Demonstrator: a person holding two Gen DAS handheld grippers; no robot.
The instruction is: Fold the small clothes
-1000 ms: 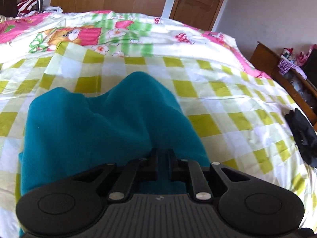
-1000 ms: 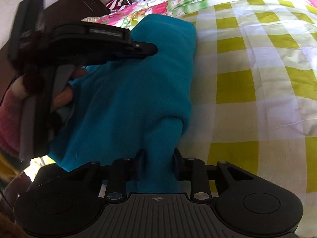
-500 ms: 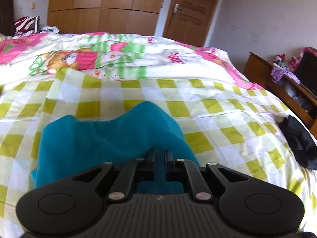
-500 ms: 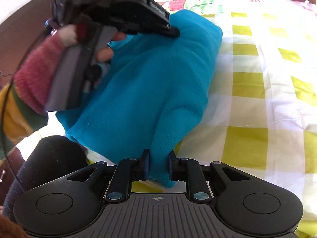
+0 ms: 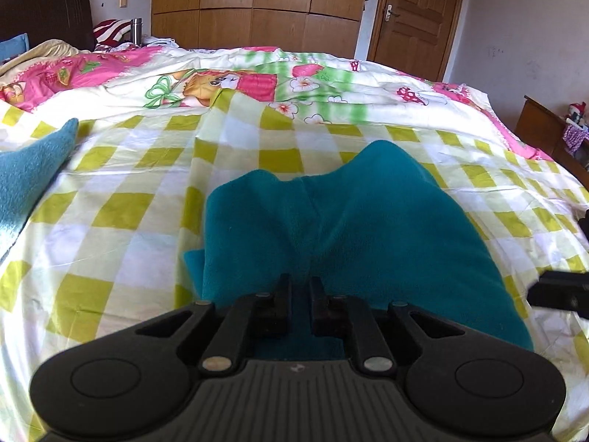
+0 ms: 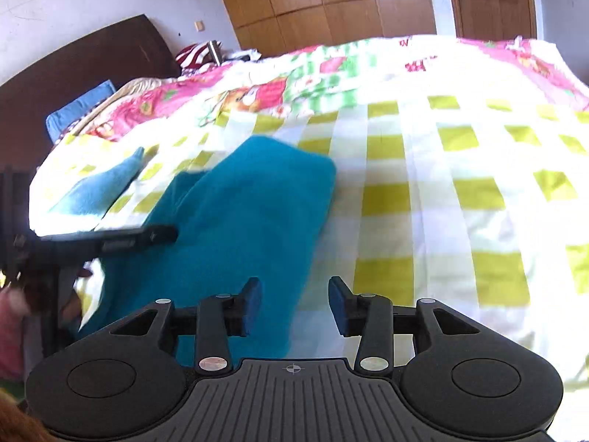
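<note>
The teal fleece lies bunched on the bed, its near edge pinched in the left gripper. Only the right view shows the right gripper, fingers spread wide and empty, the fleece at its 10 o'clock.

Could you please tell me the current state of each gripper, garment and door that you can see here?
left gripper: shut on the teal garment.
right gripper: open, holding nothing.
teal garment: folded over, lying on the bed.
light blue garment: lying loose, apart.
door: closed.
</note>
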